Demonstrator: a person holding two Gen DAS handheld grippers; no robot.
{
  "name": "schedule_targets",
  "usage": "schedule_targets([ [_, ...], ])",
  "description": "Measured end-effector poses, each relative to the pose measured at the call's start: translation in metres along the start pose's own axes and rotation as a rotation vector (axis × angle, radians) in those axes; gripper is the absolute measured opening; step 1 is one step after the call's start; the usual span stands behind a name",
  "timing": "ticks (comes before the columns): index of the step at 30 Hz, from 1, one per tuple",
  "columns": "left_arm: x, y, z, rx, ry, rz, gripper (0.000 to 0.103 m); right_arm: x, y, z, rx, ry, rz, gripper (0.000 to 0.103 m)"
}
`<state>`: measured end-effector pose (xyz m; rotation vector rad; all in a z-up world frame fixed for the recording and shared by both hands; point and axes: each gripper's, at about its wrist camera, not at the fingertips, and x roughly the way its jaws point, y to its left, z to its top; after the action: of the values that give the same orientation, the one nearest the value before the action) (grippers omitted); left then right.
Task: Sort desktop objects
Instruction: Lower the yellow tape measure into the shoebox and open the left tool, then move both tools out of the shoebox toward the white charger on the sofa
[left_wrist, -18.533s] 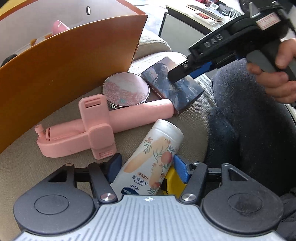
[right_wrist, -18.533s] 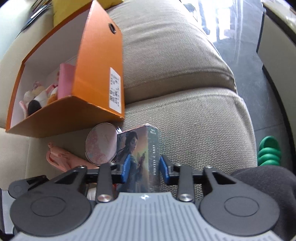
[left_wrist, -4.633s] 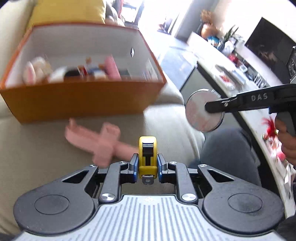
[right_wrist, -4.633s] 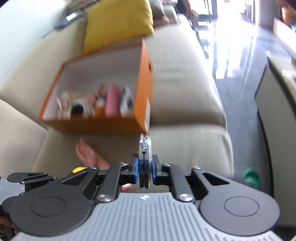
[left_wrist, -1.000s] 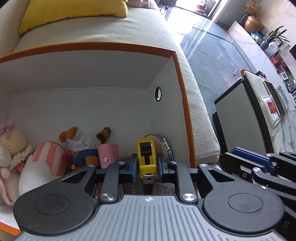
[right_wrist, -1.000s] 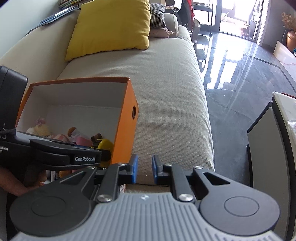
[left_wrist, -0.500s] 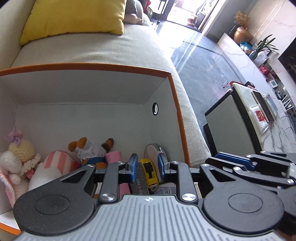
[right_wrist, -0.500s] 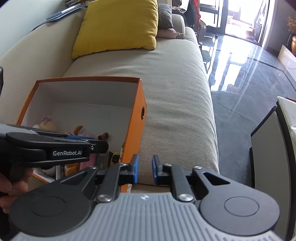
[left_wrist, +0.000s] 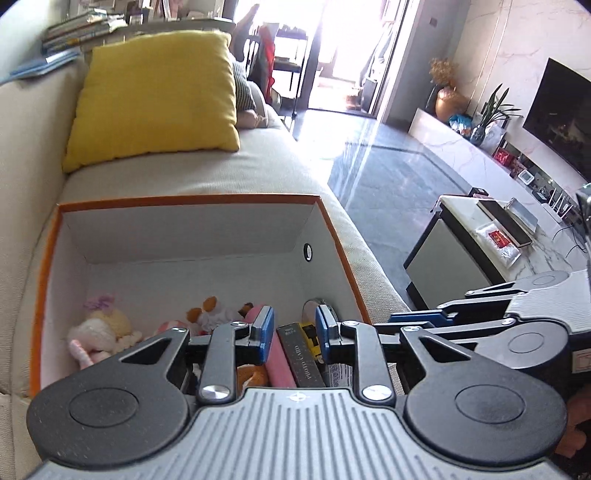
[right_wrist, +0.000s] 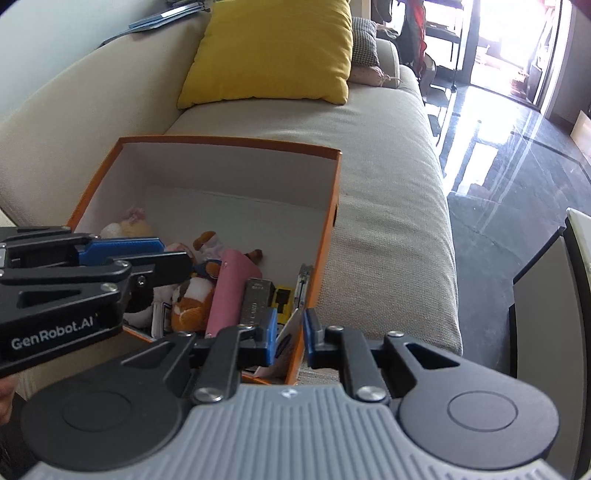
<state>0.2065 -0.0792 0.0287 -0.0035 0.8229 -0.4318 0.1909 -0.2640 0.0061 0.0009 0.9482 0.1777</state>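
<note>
A storage box (right_wrist: 325, 236) is sitting on the sofa (right_wrist: 388, 206) seat's front edge, a cushion (right_wrist: 273, 51) lying behind it against the backrest.

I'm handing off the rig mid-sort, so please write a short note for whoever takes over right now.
Left claw: jaws just opened, holding nothing, above the orange cardboard box.
Right claw: narrow gap, empty, at the box's near right corner.
In the box: yellow tape measure, round mirror compact on edge against the right wall, dark photo-card box, pink handheld fan, plush toys.
Done: tape measure dropped in.
Left: no loose items in view on the beige sofa; check the seat nearer you.
</note>
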Motion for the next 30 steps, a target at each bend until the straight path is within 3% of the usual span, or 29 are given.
schedule_targets([
  [1,-0.005,0.000,-0.003,-0.002,-0.014,-0.003,0.032,-0.002,0.003,-0.003,-0.008,-0.011,-0.004,0.017],
  [3,-0.016,0.003,-0.007,-0.014,-0.031,0.005,0.049,-0.007,0.009,-0.010,-0.010,-0.037,0.000,0.017],
  [5,-0.024,0.004,-0.013,-0.027,-0.052,0.020,0.057,-0.010,0.013,-0.016,-0.017,-0.057,0.013,0.020],
  [10,-0.043,0.013,-0.033,-0.037,-0.064,0.038,0.064,-0.014,0.029,-0.031,-0.068,-0.057,-0.016,0.021],
  [13,-0.053,0.016,-0.050,-0.045,-0.069,0.048,0.064,-0.019,0.033,-0.041,-0.043,-0.058,0.007,0.036],
  [16,-0.061,0.020,-0.071,-0.037,-0.052,0.047,0.064,-0.022,0.039,-0.055,-0.032,-0.064,0.053,0.036],
  [22,-0.057,0.030,-0.121,-0.060,0.085,0.013,0.062,-0.023,0.062,-0.094,-0.058,-0.041,0.101,0.036],
  [30,-0.035,0.027,-0.184,-0.047,0.341,-0.064,0.062,0.013,0.077,-0.162,-0.036,0.176,0.123,0.034],
])
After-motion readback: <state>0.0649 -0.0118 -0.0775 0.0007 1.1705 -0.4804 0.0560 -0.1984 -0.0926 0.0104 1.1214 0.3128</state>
